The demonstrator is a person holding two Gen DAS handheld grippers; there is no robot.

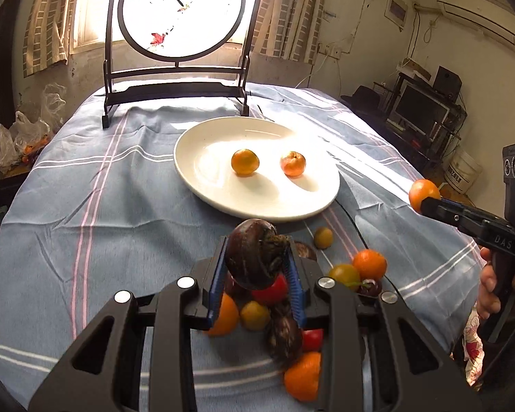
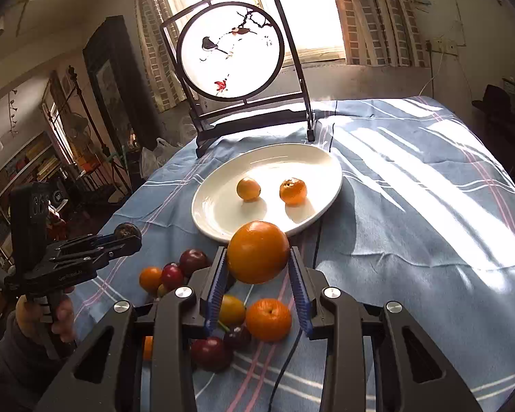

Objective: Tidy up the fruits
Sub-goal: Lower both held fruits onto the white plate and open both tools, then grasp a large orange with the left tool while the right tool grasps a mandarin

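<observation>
On the white plate (image 1: pixel 257 202) two small oranges (image 1: pixel 245 161) are sitting; left hand-held gripper (image 1: pixel 255 267) is pinching a dark fruit (image 1: pixel 254 257), right hand-held gripper (image 2: pixel 259 264) an orange (image 2: pixel 258 256), pile (image 2: pixel 257 319) remaining.

My left hand-held gripper (image 1: pixel 255 267) clamps a dark purple fruit (image 1: pixel 254 257). Ahead of it, a white plate (image 1: pixel 202 151) holds two oranges. To its right, my right hand-held gripper (image 1: pixel 425 201) grips a small orange (image 1: pixel 422 190).
</observation>
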